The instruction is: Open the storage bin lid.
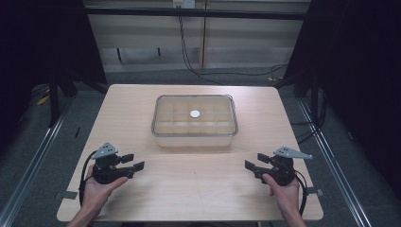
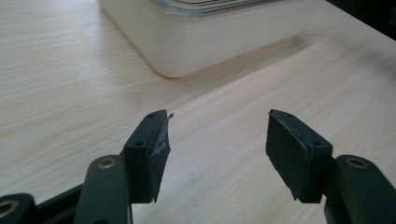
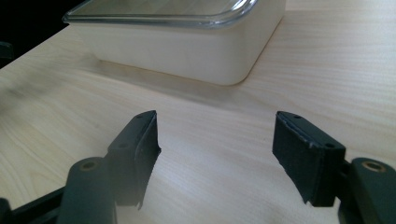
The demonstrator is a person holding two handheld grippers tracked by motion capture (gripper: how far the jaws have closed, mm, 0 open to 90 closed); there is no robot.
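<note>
A pale rectangular container (image 1: 194, 121) with a clear lid stands in the middle of the wooden table (image 1: 142, 99). A small white disc (image 1: 195, 114) shows at the lid's centre. My left gripper (image 1: 134, 162) rests near the front left, open, jaws pointing right toward the table's centre. My right gripper (image 1: 254, 161) rests near the front right, open, jaws pointing left. The left gripper view has the open left gripper (image 2: 217, 149) with the container (image 2: 201, 37) ahead. In the right gripper view the right gripper (image 3: 217, 149) stands open, nothing between the jaws, with the container (image 3: 187, 46) beyond.
Black cables (image 1: 189, 56) trail over the grey floor behind the table. Metal rails (image 1: 33, 161) run along both sides. Bare wood lies between the two grippers, in front of the container.
</note>
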